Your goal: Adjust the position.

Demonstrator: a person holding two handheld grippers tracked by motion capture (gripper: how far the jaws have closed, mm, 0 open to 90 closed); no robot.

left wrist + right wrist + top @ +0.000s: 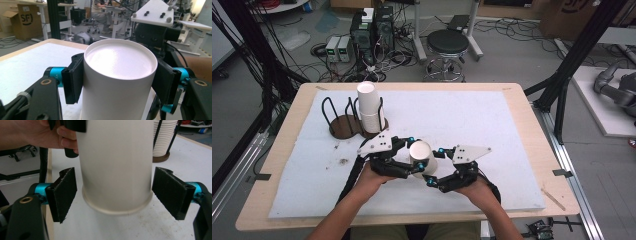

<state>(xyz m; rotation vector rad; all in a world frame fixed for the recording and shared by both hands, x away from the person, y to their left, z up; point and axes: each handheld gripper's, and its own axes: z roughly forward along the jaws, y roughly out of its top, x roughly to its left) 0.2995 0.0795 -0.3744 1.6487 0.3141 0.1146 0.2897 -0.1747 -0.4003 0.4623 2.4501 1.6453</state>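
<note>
White mat (492, 120), cable-strewn lab floor (522, 45)

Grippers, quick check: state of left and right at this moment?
Left gripper: shut on the upside-down white cup, fingers against both sides.
Right gripper: open, fingers flanking the cup's rim with gaps on both sides.

**benchrat:** what else is sitting on that white foam mat (492, 125) covering the pale wooden table (532, 130)?

**cupstacker:** back left there's a dark round-based wire rack (343, 122) with black hoops, and a tall stack of white paper cups (371, 107) stands in it. Floor behind has a black round stool (447, 42) and tangled cables (512, 27).
</note>
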